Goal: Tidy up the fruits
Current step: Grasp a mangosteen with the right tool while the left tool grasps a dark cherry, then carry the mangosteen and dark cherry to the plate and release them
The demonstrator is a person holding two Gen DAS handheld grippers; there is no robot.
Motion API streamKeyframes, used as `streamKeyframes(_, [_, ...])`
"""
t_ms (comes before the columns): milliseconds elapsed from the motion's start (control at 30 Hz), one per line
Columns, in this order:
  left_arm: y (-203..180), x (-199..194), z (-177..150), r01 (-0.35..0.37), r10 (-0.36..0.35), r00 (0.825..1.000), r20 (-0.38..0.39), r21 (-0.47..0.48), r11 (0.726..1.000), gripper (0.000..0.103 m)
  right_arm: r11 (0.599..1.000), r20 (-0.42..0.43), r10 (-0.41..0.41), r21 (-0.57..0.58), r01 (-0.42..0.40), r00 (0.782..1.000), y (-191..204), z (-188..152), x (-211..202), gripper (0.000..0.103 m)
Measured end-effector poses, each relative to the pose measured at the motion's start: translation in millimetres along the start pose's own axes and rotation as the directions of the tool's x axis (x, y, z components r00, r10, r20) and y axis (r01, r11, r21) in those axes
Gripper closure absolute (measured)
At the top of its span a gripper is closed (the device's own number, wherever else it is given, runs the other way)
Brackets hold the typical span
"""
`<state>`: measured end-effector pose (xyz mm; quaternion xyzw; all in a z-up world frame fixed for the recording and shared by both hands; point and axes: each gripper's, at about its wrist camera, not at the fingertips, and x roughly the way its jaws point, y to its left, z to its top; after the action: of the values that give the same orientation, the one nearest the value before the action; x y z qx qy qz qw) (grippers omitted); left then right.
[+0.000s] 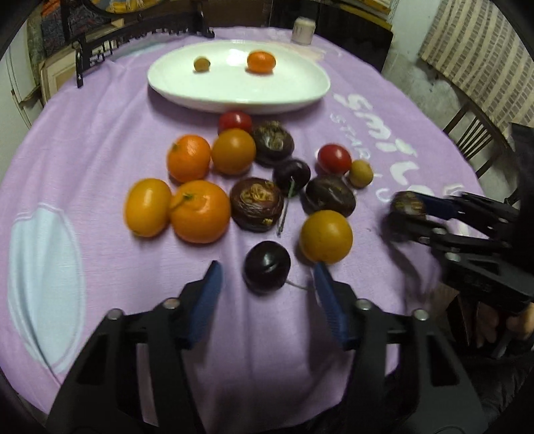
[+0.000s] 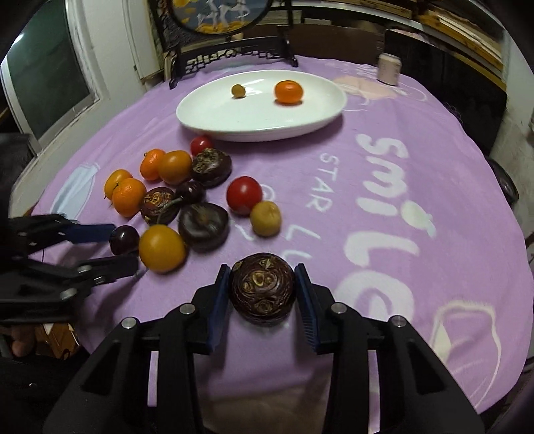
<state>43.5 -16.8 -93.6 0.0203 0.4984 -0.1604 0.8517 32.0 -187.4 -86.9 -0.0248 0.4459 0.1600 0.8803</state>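
A white oval plate [image 1: 213, 90] [image 2: 213, 113] at the far side holds a tangerine [image 1: 261, 61] [image 2: 288, 91] and a small olive-brown fruit [image 1: 201, 64] [image 2: 238, 90]. Several oranges, red tomatoes, dark plums and water chestnuts lie loose on the purple cloth. My left gripper [image 1: 267, 277] [image 2: 125, 245] is open around a dark plum [image 1: 266, 267] [image 2: 124, 239], its pads apart from it. My right gripper [image 2: 262, 290] [image 1: 405, 213] is shut on a dark water chestnut [image 2: 262, 291] [image 1: 408, 203] at the near right of the pile.
A yellow-orange fruit [image 1: 326, 236] [image 2: 162, 247] lies just right of the plum. A pale jar [image 1: 303, 30] [image 2: 388, 70] and a dark carved stand [image 2: 233, 53] are behind the plate. The round table's edge drops off on all sides; a chair [image 1: 474, 133] stands right.
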Motion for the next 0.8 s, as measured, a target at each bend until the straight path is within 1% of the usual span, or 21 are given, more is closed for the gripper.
streamKeyframes(33, [-2,1,1,-0.014,0.014,1.000,0.015,0.002,1.000,0.051,1.000,0.004,0.005,0.006,-0.005,1.000,-1,-2,-2,0.064])
streamKeyframes(100, [-3,4,4,-0.041,0.041,0.999,0.018,-0.003,0.999,0.065,1.000,0.010,0.016,0.011,-0.016,1.000,-2,-5,-5,0.064])
streamKeyframes(133, [-3,3,3,-0.067,0.067,0.997,0.023,-0.006,0.998,0.075,1.000,0.013,0.025,0.012,-0.025,1.000,-1,-5,-6,0.064])
streamKeyframes(267, [-1,-10,3,-0.052,0.052,0.997,0.057,-0.013,0.999,0.075,0.999,0.022,0.043,0.014,-0.043,0.999,0,-5,-8,0.064])
streamKeyframes(367, [1,-22,6,-0.061,0.062,0.994,0.088,-0.011,0.998,0.075,0.998,0.021,0.057,0.023,-0.058,0.998,0,-2,-8,0.064])
streamKeyframes(500, [11,-36,14,-0.051,0.054,0.991,0.122,-0.024,0.998,0.075,0.997,0.036,0.069,0.016,-0.069,0.997,1,10,-9,0.064])
streamKeyframes(600, [19,-43,25,-0.055,0.058,0.987,0.148,-0.029,0.998,0.075,0.996,0.047,0.080,0.028,-0.081,0.996,-2,23,-7,0.064])
streamKeyframes(700, [25,-47,44,-0.062,0.067,0.982,0.177,-0.032,0.998,0.075,0.997,0.053,0.067,0.033,-0.068,0.996,-6,41,-1,0.064])
streamKeyframes(767, [32,-46,66,-0.072,0.077,0.977,0.198,-0.030,0.997,0.075,0.997,0.060,0.061,0.035,-0.064,0.996,-9,56,2,0.064])
streamKeyframes(800, [35,-45,78,-0.074,0.079,0.976,0.204,-0.031,0.997,0.075,0.998,0.066,0.058,0.031,-0.060,0.996,-11,70,4,0.064])
